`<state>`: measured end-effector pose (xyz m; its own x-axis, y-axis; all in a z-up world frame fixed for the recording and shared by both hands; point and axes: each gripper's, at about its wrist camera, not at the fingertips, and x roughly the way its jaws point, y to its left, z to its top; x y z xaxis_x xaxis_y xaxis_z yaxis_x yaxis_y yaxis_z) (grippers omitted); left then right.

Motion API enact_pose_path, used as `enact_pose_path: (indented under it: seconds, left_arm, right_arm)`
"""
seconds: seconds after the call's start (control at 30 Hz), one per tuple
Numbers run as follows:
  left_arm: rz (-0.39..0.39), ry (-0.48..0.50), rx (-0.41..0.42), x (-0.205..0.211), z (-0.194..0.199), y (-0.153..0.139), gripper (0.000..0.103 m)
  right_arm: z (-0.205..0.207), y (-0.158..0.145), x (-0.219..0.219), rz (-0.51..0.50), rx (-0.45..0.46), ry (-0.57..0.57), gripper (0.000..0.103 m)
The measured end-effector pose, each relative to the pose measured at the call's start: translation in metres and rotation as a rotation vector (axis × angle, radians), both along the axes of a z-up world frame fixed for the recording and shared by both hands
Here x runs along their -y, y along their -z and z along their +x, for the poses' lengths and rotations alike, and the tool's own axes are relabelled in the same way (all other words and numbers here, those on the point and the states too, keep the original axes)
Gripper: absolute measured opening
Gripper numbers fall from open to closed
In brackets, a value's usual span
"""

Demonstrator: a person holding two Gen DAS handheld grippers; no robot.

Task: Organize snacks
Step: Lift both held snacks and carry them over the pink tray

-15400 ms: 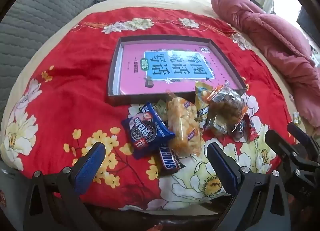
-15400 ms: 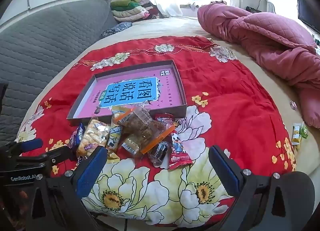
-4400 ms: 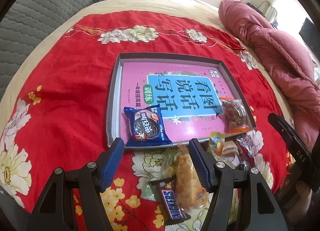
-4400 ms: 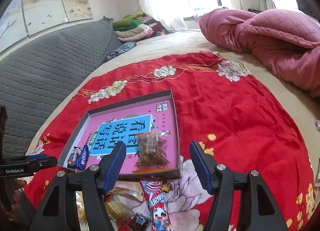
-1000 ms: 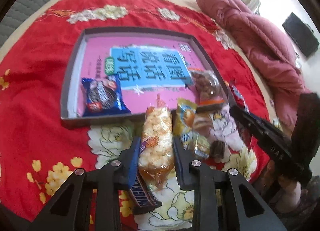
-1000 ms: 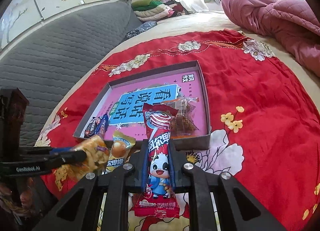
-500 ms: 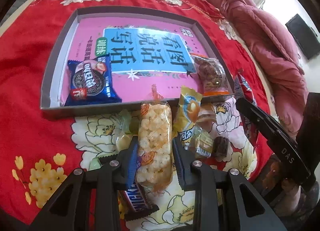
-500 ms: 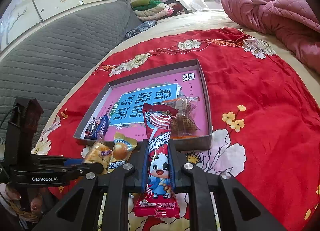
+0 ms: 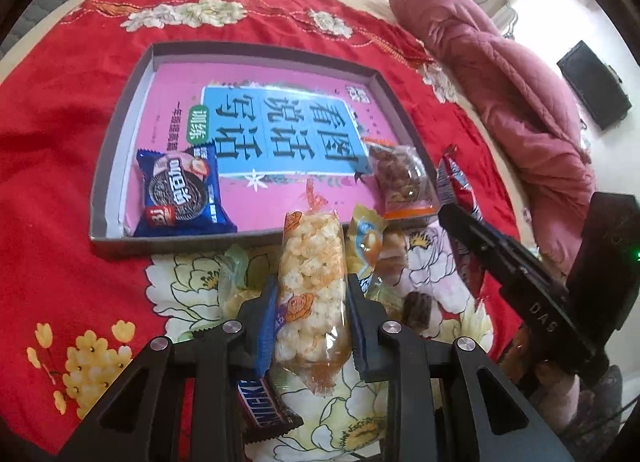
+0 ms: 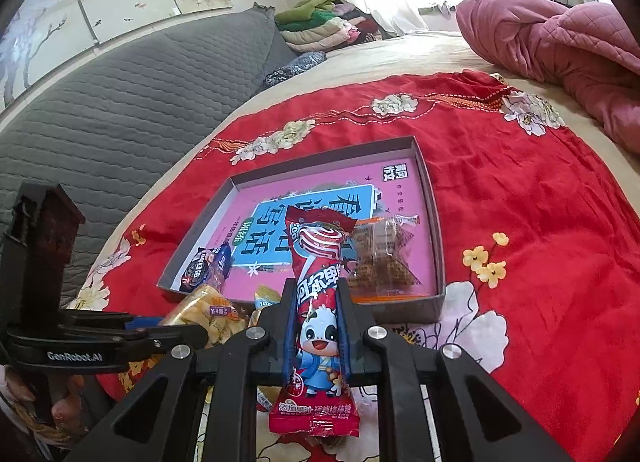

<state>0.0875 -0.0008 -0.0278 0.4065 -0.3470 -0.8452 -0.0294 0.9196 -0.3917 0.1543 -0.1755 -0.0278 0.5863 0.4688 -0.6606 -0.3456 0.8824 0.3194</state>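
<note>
A grey shallow box (image 9: 120,110) with a pink book lining it lies on the red floral cloth. Inside lie a blue Oreo pack (image 9: 180,190) at the near left and a clear bag of brown snacks (image 9: 402,178) at the near right. My left gripper (image 9: 312,302) is shut on a clear bag of yellow puffed snacks (image 9: 312,266), held just short of the box's near wall. My right gripper (image 10: 318,310) is shut on a red lollipop packet with a cartoon cow (image 10: 318,294), held above the box's near wall (image 10: 400,308).
Loose snacks lie on the cloth in front of the box: a Snickers bar (image 9: 264,410), a yellow packet (image 9: 366,238), a small dark sweet (image 9: 416,306). A pink quilt (image 10: 560,34) lies at the right, a grey padded headboard (image 10: 120,102) at the left.
Both grippers have edged forward toward the box with their packets still held. The puffed snack bag now points at the box's near wall.
</note>
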Motion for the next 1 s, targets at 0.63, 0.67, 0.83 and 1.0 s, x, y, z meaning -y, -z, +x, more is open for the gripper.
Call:
enact_pose_path:
  seconds: [0.63, 0.67, 0.83, 1.0]
  left_arm:
    - [0.015, -0.079, 0.121, -0.020, 0.018, -0.037, 0.032]
    - [0.021, -0.090, 0.126, -0.022, 0.020, -0.038, 0.032]
    - [0.040, -0.122, 0.145, -0.027, 0.028, -0.039, 0.032]
    - [0.062, -0.142, 0.145, -0.027, 0.038, -0.033, 0.032]
  right_arm:
    - [0.016, -0.008, -0.001, 0.018, 0.046, 0.024, 0.017]
    - [0.016, -0.009, -0.001, 0.020, 0.047, 0.023, 0.017]
    - [0.019, -0.012, -0.003, 0.031, 0.058, 0.017, 0.017]
    - [0.027, -0.014, -0.009, 0.019, 0.081, 0.006, 0.017]
